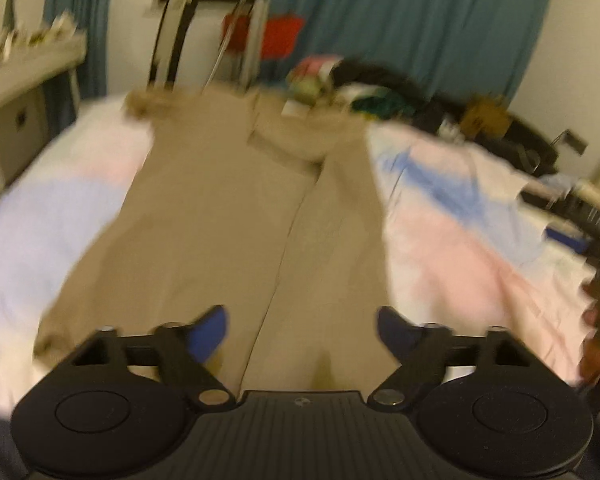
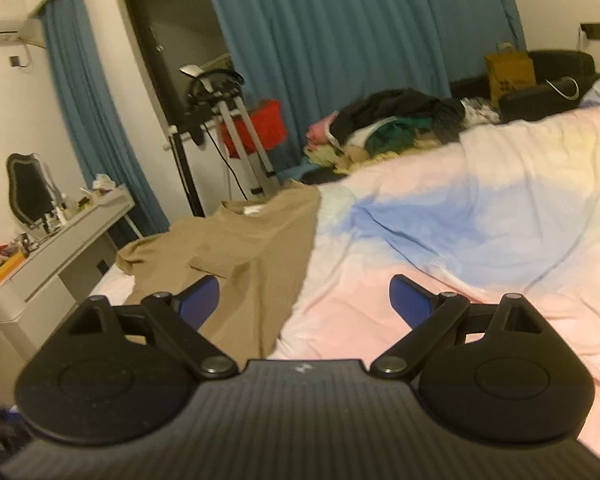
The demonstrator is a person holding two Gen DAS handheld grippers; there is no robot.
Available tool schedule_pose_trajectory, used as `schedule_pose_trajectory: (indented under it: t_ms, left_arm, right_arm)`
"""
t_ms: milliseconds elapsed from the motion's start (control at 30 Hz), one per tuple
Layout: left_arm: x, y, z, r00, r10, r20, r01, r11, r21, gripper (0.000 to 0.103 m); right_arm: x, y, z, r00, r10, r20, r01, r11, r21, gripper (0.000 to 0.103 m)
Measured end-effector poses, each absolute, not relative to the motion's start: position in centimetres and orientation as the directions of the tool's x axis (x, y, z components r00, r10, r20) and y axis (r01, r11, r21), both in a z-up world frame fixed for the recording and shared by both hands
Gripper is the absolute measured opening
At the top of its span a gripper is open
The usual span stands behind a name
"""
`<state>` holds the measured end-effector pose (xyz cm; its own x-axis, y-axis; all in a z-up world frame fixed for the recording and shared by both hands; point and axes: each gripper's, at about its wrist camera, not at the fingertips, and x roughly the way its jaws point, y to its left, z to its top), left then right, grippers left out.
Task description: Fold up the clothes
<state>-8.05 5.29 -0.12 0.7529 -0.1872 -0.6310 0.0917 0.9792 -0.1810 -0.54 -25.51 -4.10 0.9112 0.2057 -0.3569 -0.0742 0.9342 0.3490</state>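
Both grippers wide and empty over the bed.
Left gripper [image 1: 304, 332] hangs above the tan T-shirt [image 1: 220, 216], long axis running straight ahead to its collar; right gripper [image 2: 304, 300] sits off its right edge, farther away.

Left wrist view all motion-blurred; clothes pile [image 1: 340, 80] at bed's far end unreadable. Counter [image 2: 60, 236] clutter too small to ID; tan shirt [image 2: 240, 248] bottom hidden behind tongs.

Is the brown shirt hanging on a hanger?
No, the brown shirt is lying spread out flat on the bed, with no hanger anywhere on it.
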Motion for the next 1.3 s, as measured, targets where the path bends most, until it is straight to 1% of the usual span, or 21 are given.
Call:
schedule_pose_trajectory:
  t_ms: [100, 167, 233, 367, 467, 633, 667, 767, 867, 967, 1067, 1200, 1267, 1300]
  left_arm:
    - [-5.9, 3.8, 2.5, 0.818, -0.223, -0.531, 0.133, 0.97, -0.202, 0.102]
    - [-3.4, 2.6, 3.4, 0.845, -0.229, -0.483, 0.144, 0.968, -0.207, 0.103]
    - [-0.7, 2.1, 3.8, 0.854, -0.24, -0.461, 0.152, 0.963, -0.221, 0.103]
    - [1.8, 4.5, 3.4, 0.852, -0.255, -0.457, 0.153, 0.956, -0.25, 0.103]
    - [2.5, 8.3, 2.1, 0.854, -0.253, -0.455, 0.125, 0.948, -0.293, 0.103]
    - [3.5, 14.2, 0.6, 0.88, -0.132, -0.455, 0.034, 0.976, -0.217, 0.103]
    - [3.5, 15.4, 0.5, 0.887, -0.113, -0.449, 0.009, 0.974, -0.227, 0.103]
    - [4.5, 18.8, -0.5, 0.9, -0.085, -0.428, -0.067, 0.942, -0.328, 0.103]
    - [5.6, 21.8, -1.9, 0.9, -0.02, -0.435, -0.166, 0.908, -0.384, 0.103]
    - [6.5, 24.1, -3.4, 0.893, 0.037, -0.448, -0.248, 0.872, -0.422, 0.103]
    - [7.6, 25.5, -4.6, 0.886, 0.084, -0.456, -0.309, 0.84, -0.446, 0.102]
    - [8.5, 26.2, -5.7, 0.886, 0.119, -0.449, -0.348, 0.809, -0.473, 0.102]
    - [8.5, 26.1, -5.8, 0.89, 0.124, -0.44, -0.35, 0.803, -0.482, 0.102]
    - [8.4, 25.8, -5.7, 0.892, 0.123, -0.435, -0.348, 0.8, -0.488, 0.102]
  right_arm:
    - [-0.9, -24.8, -3.8, 0.927, 0.198, -0.319, -0.093, 0.944, 0.317, 0.093]
    - [-1.0, -24.5, -3.7, 0.935, 0.186, -0.303, -0.093, 0.95, 0.297, 0.093]
    - [-0.7, -24.3, -3.7, 0.934, 0.185, -0.305, -0.096, 0.954, 0.283, 0.093]
    - [1.5, -23.2, -3.8, 0.907, 0.217, -0.36, -0.131, 0.96, 0.249, 0.093]
    - [4.9, -20.8, -3.6, 0.879, 0.259, -0.401, -0.187, 0.96, 0.211, 0.093]
    - [13.7, -11.6, -3.6, 0.803, 0.408, -0.434, -0.394, 0.91, 0.125, 0.093]
    - [15.7, -9.3, -3.7, 0.783, 0.439, -0.44, -0.437, 0.893, 0.112, 0.093]
    - [22.2, -1.6, -4.4, 0.72, 0.516, -0.464, -0.541, 0.836, 0.09, 0.093]
    - [28.2, 6.3, -5.3, 0.674, 0.56, -0.482, -0.607, 0.792, 0.071, 0.093]
    - [32.8, 14.0, -6.9, 0.655, 0.566, -0.501, -0.662, 0.75, -0.019, 0.093]
    - [36.4, 19.6, -9.3, 0.647, 0.533, -0.546, -0.678, 0.729, -0.092, 0.093]
    - [39.0, 22.4, -11.5, 0.662, 0.492, -0.565, -0.647, 0.756, -0.1, 0.091]
    - [39.9, 21.9, -11.8, 0.657, 0.488, -0.575, -0.627, 0.777, -0.056, 0.045]
    - [40.1, 21.3, -11.5, 0.671, 0.478, -0.567, -0.607, 0.793, -0.05, 0.031]
